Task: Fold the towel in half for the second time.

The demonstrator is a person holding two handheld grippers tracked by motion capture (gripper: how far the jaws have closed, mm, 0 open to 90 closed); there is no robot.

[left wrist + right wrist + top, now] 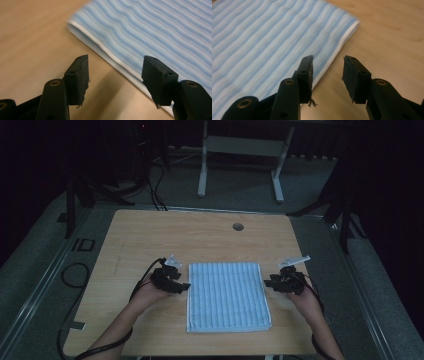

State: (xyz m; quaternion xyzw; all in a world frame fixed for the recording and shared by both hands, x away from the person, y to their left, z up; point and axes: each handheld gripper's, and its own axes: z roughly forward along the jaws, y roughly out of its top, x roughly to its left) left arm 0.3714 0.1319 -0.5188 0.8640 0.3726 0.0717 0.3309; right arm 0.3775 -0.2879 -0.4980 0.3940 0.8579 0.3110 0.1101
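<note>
Light blue and white stripes across the cloth [228,296], white at its folded edge [100,47]. Pale wood grain, tan, on the table [150,235], one dark round hole [238,226] near its far edge. Black on both grippers, left [184,285] and right [269,282], brass-coloured rivets at the jaws. Grey floor [240,190].

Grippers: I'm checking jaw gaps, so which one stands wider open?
The left gripper: its gap looks wider than the right gripper's. Both straddle the striped towel's edges.
</note>
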